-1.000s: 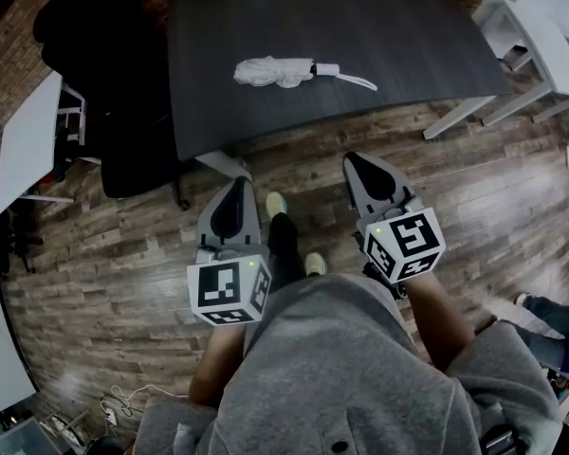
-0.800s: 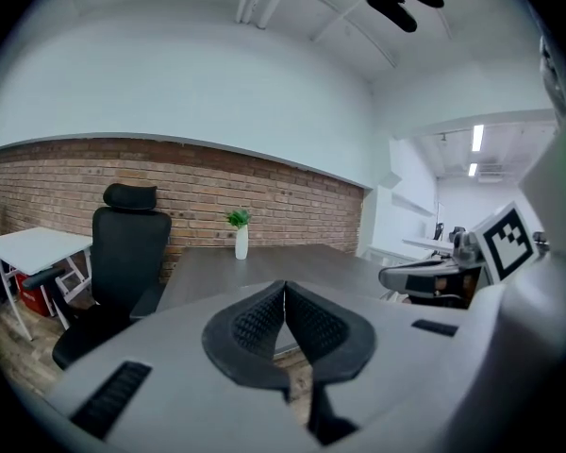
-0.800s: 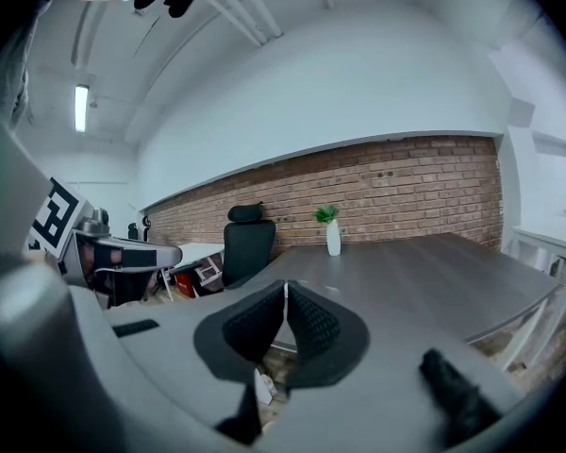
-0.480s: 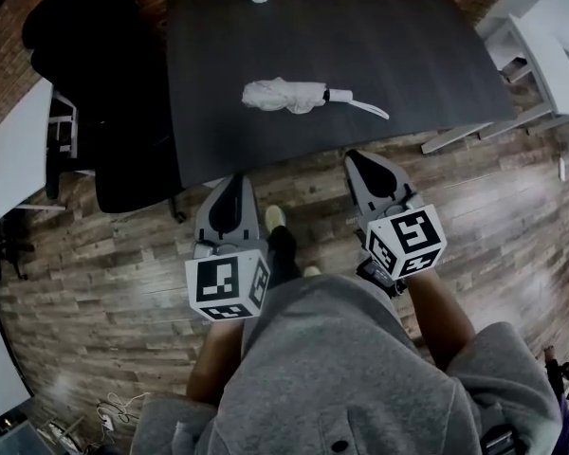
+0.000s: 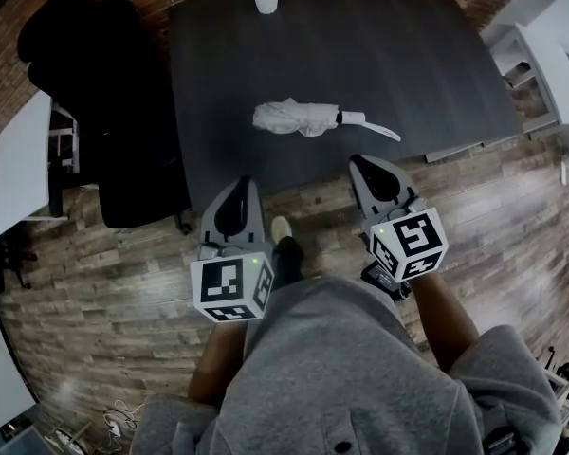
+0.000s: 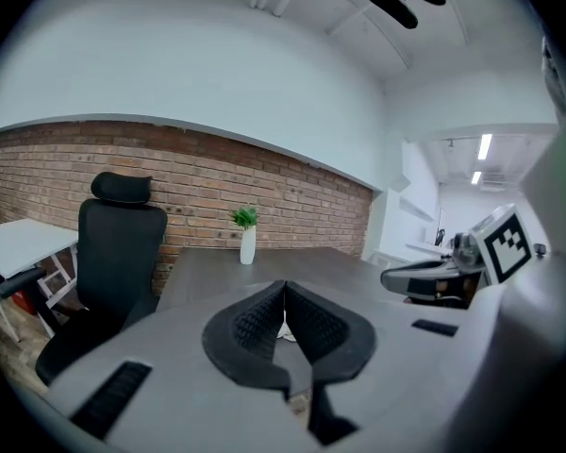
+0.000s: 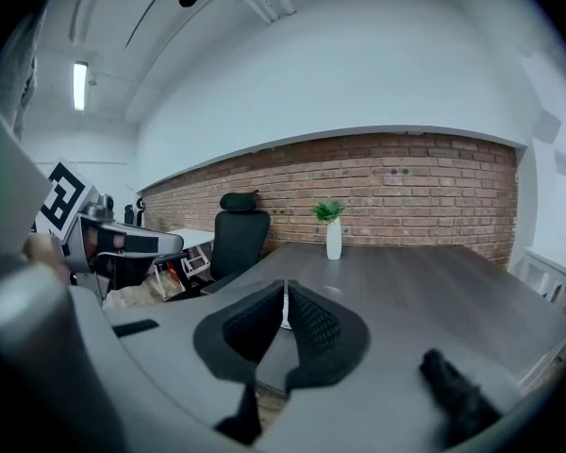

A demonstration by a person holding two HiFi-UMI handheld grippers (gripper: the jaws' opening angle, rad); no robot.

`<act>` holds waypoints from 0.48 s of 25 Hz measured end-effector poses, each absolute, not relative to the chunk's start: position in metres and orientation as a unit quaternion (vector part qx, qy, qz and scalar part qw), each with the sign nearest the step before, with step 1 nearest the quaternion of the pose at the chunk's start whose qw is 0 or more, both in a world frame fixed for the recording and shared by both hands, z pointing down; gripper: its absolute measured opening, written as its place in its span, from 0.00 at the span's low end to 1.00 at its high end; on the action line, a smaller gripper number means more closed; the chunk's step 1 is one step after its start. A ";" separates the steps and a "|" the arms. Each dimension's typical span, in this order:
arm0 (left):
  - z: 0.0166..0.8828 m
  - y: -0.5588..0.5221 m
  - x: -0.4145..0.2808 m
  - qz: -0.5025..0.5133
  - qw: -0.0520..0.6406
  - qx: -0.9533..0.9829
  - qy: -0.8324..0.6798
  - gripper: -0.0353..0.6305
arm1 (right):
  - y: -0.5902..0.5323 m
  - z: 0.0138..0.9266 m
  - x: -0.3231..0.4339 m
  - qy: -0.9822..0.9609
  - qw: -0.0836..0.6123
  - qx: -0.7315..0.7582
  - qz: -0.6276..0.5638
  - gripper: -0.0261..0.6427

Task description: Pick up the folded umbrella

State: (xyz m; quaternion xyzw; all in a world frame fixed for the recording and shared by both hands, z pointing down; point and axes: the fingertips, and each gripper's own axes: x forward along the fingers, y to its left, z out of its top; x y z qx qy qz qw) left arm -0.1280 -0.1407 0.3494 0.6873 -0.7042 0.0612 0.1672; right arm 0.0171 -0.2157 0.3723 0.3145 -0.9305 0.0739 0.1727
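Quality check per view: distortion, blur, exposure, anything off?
Head view: heavy fisheye, dark corners, dim; umbrella crisp against the dark table. Left gripper view: brick wall bows, near jaws soft. Right gripper view: same bowing, ceiling lamp blown out, black vignette.

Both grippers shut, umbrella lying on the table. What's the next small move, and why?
Probably bring the right gripper forward over the near edge of the table toward the folded umbrella, opening its jaws on the way. It and the left gripper are both shut and empty, at the table's edge and apart from the umbrella, whose handle points to the right gripper's side.
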 end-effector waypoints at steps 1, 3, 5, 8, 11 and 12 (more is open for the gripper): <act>0.350 -0.144 -0.131 0.062 0.168 0.688 -0.703 0.07 | -0.219 0.373 0.014 -0.930 0.174 0.315 0.074 0.08; 0.351 -0.151 -0.139 0.062 0.170 0.688 -0.702 0.07 | -0.225 0.373 0.007 -0.930 0.177 0.315 0.073 0.08; 0.352 -0.157 -0.147 0.062 0.173 0.689 -0.701 0.07 | -0.231 0.374 0.000 -0.929 0.180 0.316 0.073 0.08; 0.356 -0.169 -0.159 0.061 0.177 0.691 -0.698 0.07 | -0.240 0.376 -0.013 -0.927 0.185 0.317 0.073 0.08; 0.359 -0.183 -0.172 0.061 0.180 0.696 -0.692 0.07 | -0.252 0.377 -0.028 -0.925 0.189 0.321 0.072 0.08; 0.359 -0.187 -0.176 0.061 0.181 0.698 -0.690 0.07 | -0.255 0.378 -0.032 -0.925 0.189 0.323 0.072 0.08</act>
